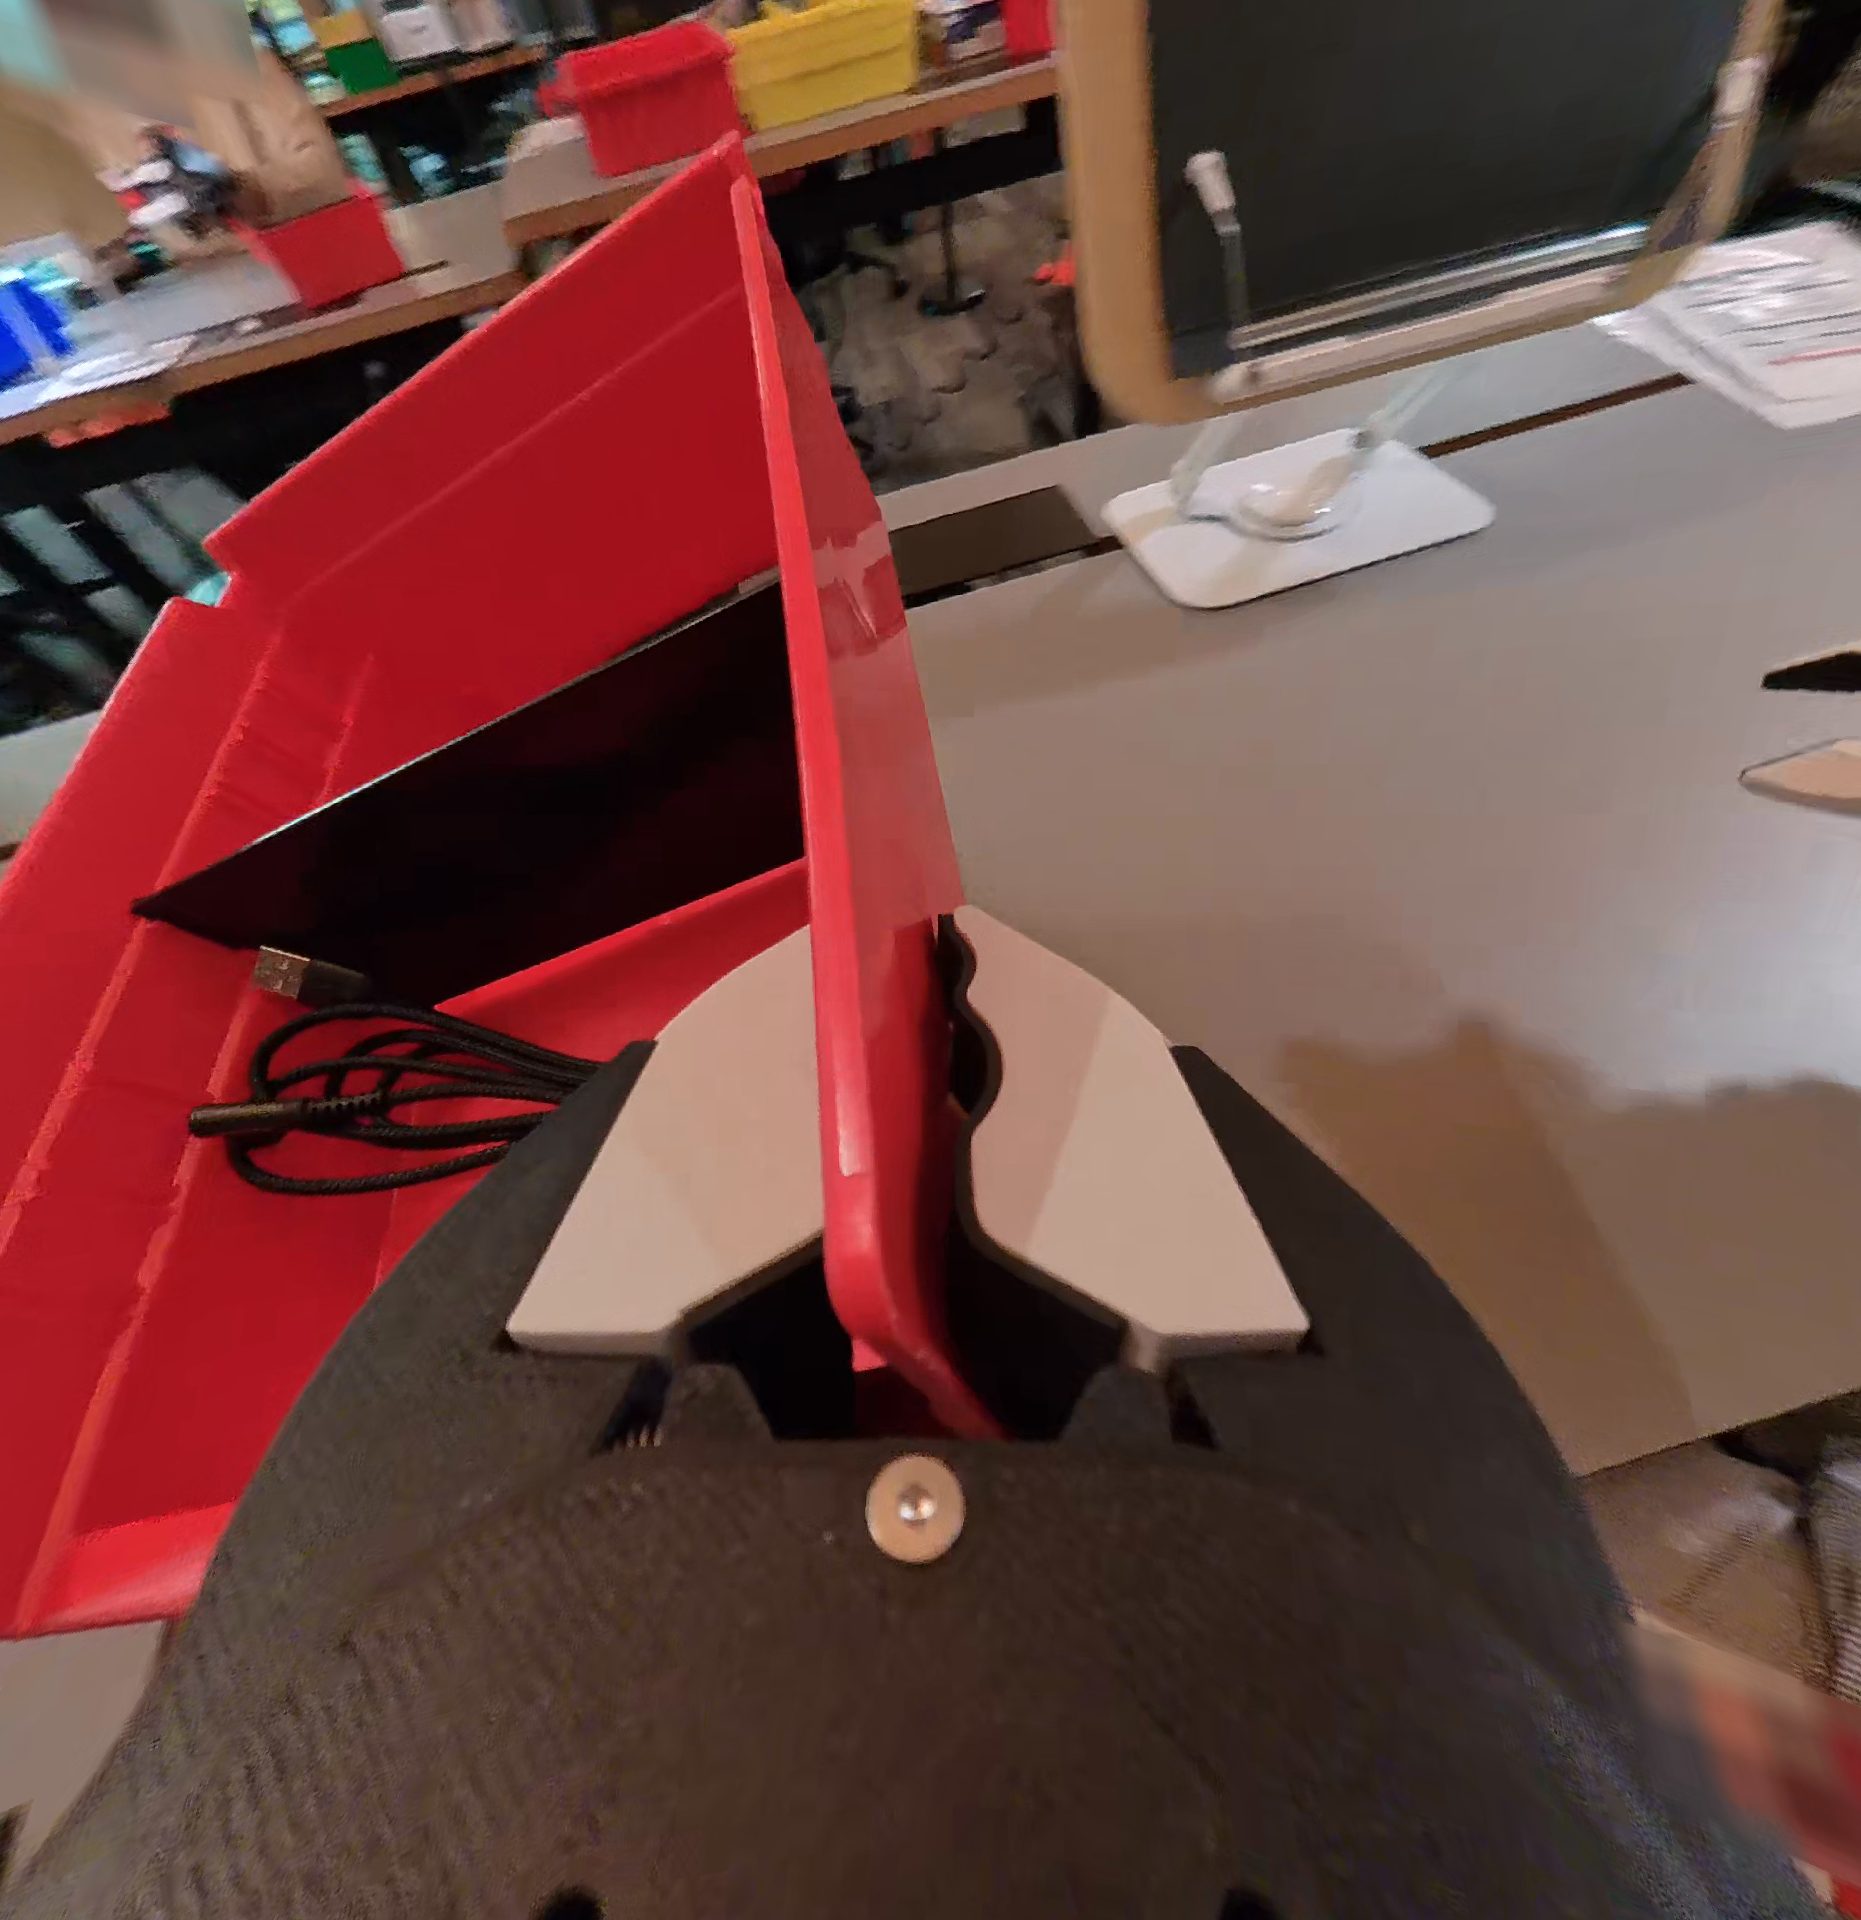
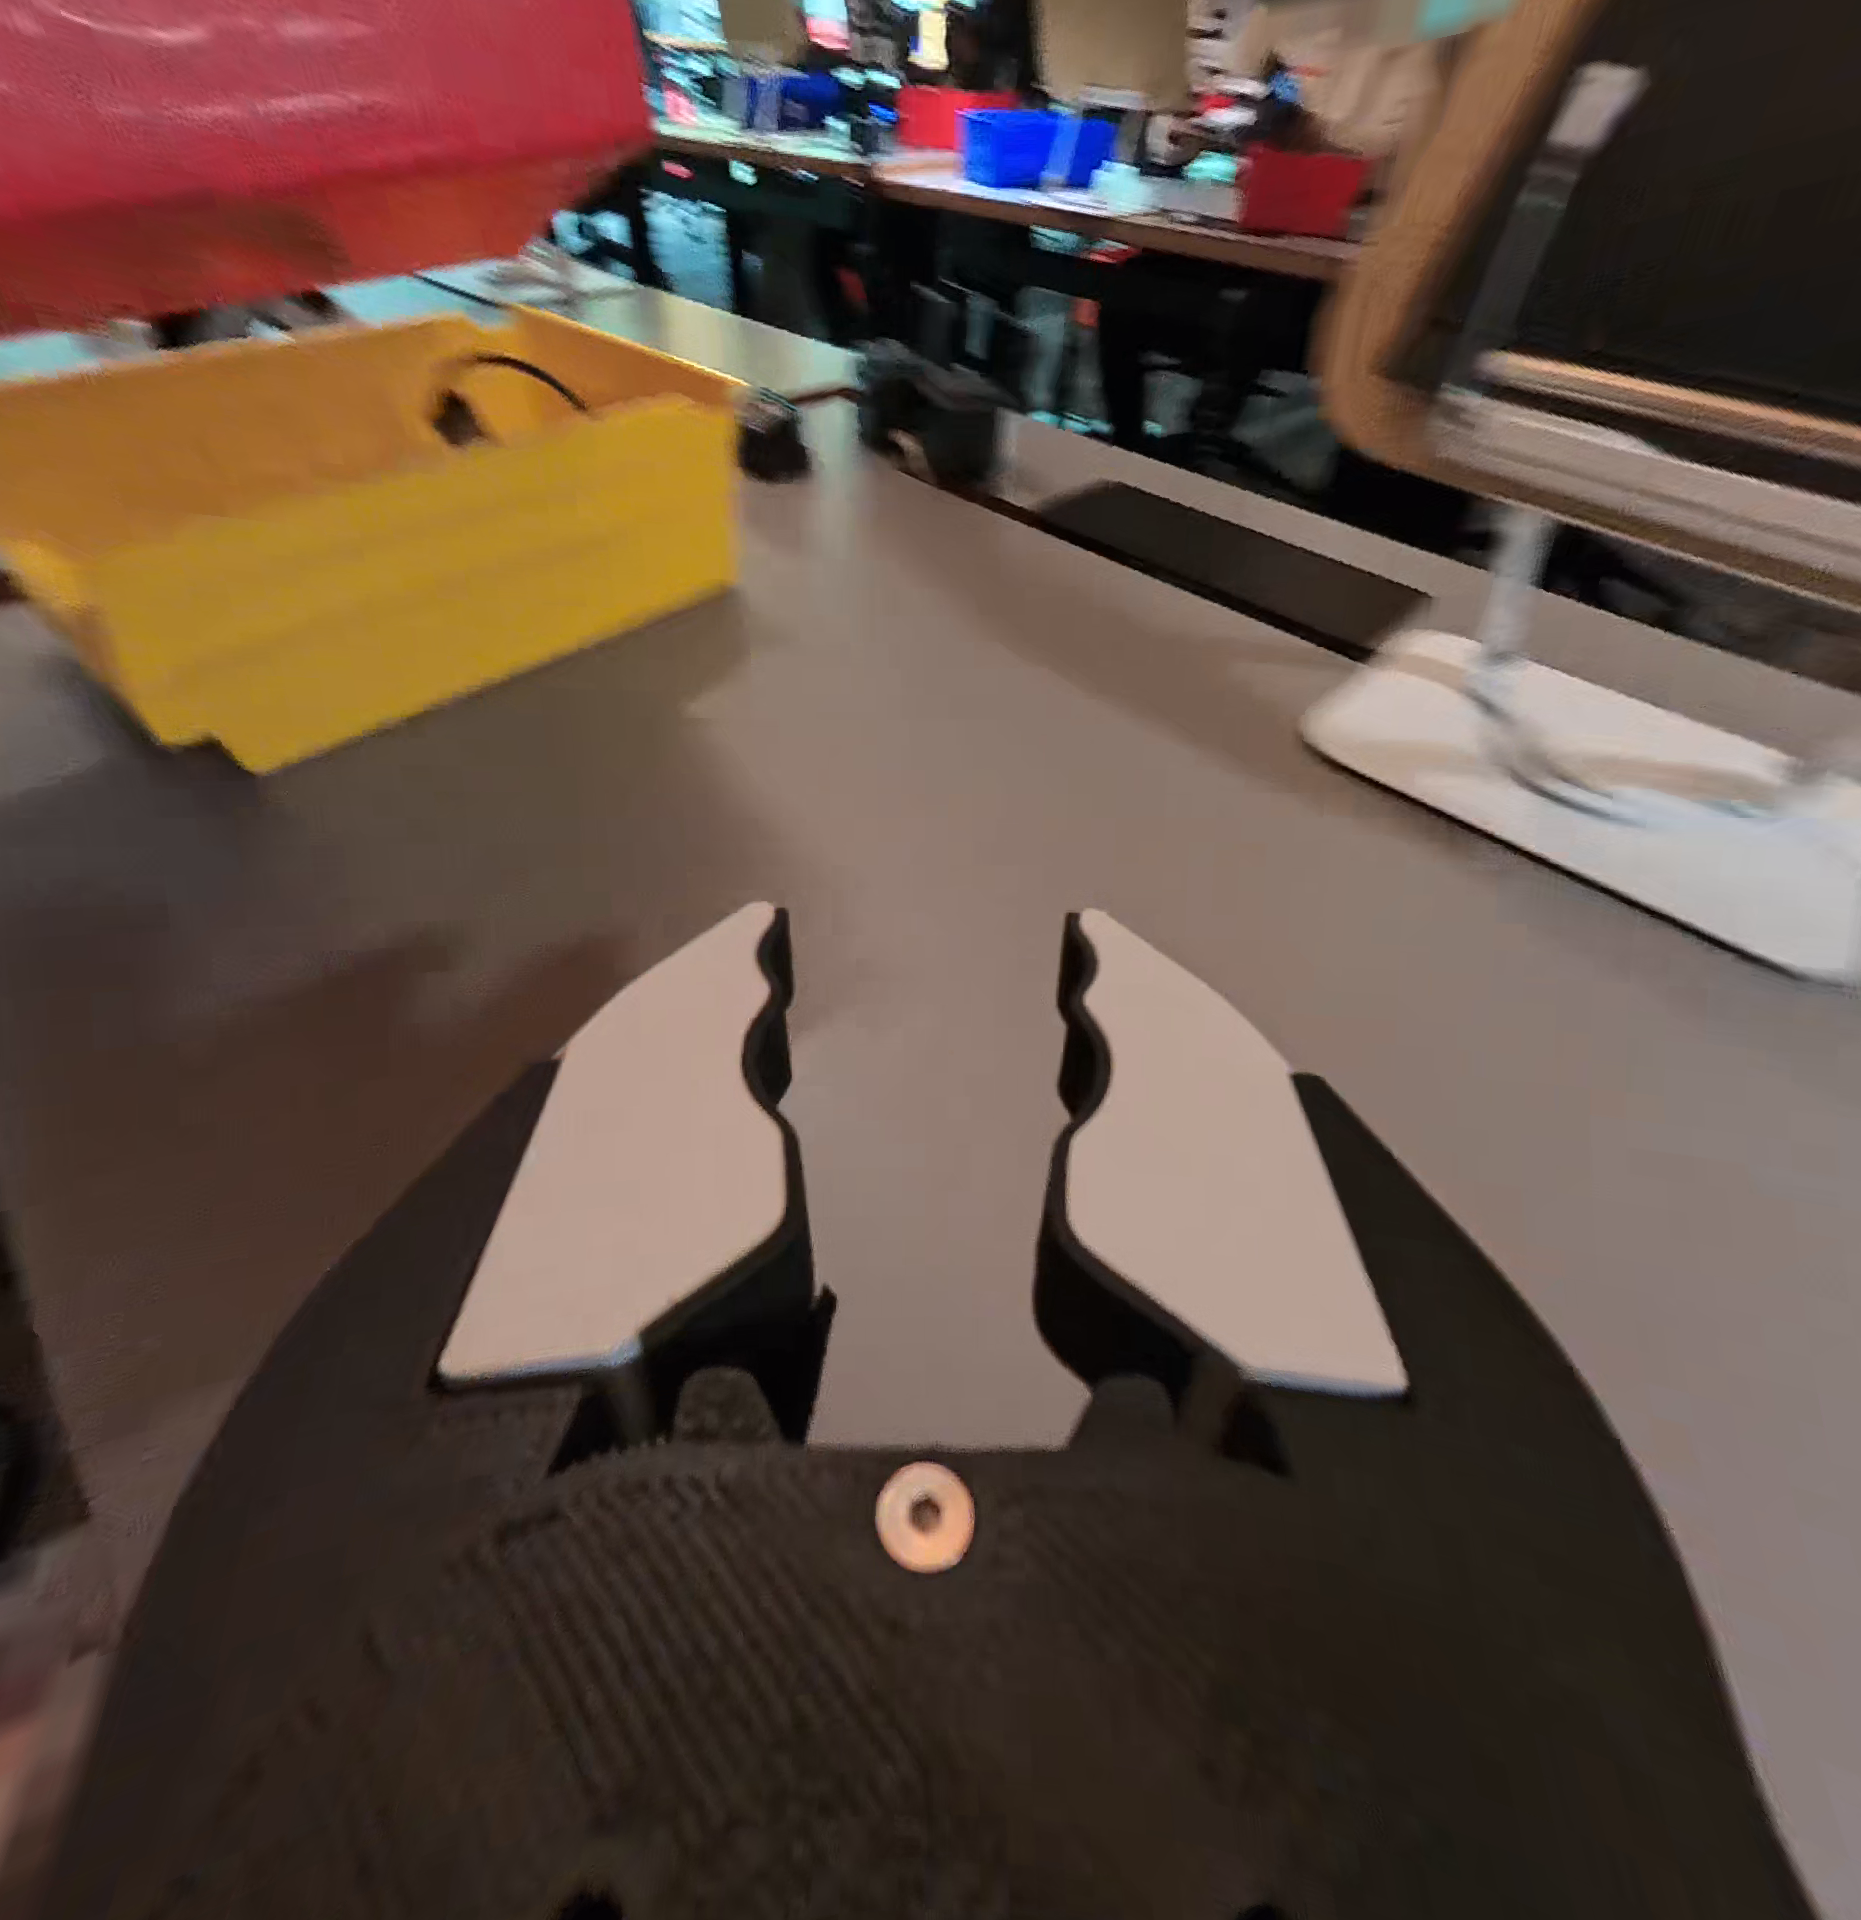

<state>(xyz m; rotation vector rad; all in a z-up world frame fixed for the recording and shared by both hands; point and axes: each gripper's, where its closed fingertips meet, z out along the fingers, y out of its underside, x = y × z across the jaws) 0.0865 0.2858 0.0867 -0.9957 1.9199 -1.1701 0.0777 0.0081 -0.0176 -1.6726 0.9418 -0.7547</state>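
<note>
The left gripper (image 1: pixel 884 1091) pinches the side wall of the red bin (image 1: pixel 552 582), tilted, with a black cable (image 1: pixel 386 1101) and dark flat panel (image 1: pixel 552 800) inside to its left. A firm, level grip seems wise lest they slide. The right gripper (image 2: pixel 924 935) hangs spread and empty over the grey table (image 2: pixel 1113 727), a yellow bin (image 2: pixel 386 582) ahead-left

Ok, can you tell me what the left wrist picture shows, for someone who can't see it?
The left gripper is shut on the side wall of a red bin, which tilts above a grey table. Inside the bin lie a flat black panel and a coiled black cable. A monitor's white stand sits on the table behind.
</note>
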